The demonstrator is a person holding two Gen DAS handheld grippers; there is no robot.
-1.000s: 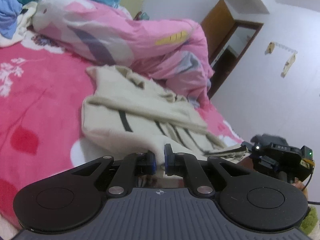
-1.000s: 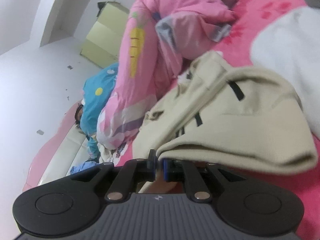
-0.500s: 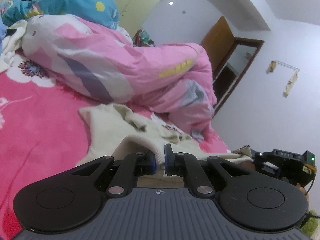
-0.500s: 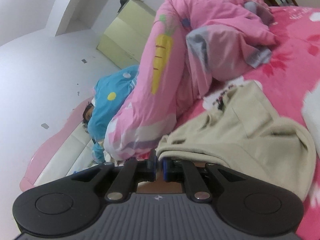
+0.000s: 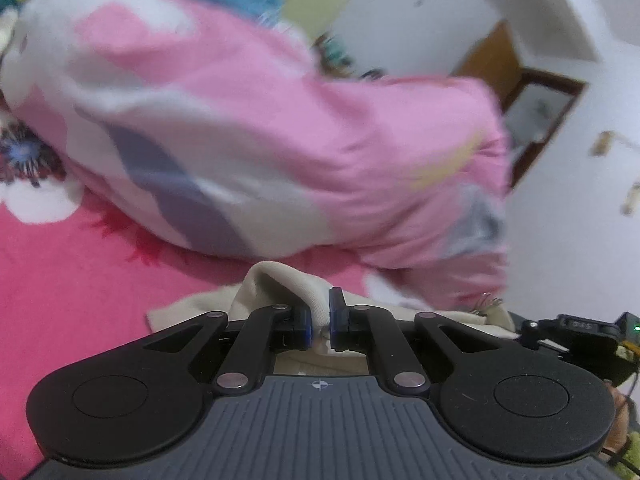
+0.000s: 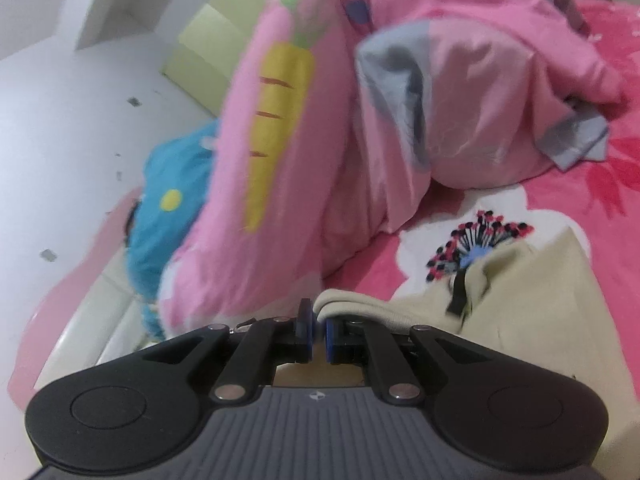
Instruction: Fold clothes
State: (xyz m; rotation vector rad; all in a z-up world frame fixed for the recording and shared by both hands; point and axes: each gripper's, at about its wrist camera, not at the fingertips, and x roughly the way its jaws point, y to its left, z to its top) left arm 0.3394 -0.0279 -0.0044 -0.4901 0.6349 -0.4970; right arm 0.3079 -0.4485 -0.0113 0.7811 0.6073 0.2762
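Left gripper [image 5: 319, 320] and right gripper [image 6: 318, 330] each pinch the beige garment [image 6: 532, 292], which trails right of both.

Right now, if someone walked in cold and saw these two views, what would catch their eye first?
The big pink quilt heaped across the bed, with a yellow carrot print on the fold in the right wrist view. In the foreground, the left tool and right tool are each shut on an edge of the same beige garment, which lies on the bright pink floral bedspread.
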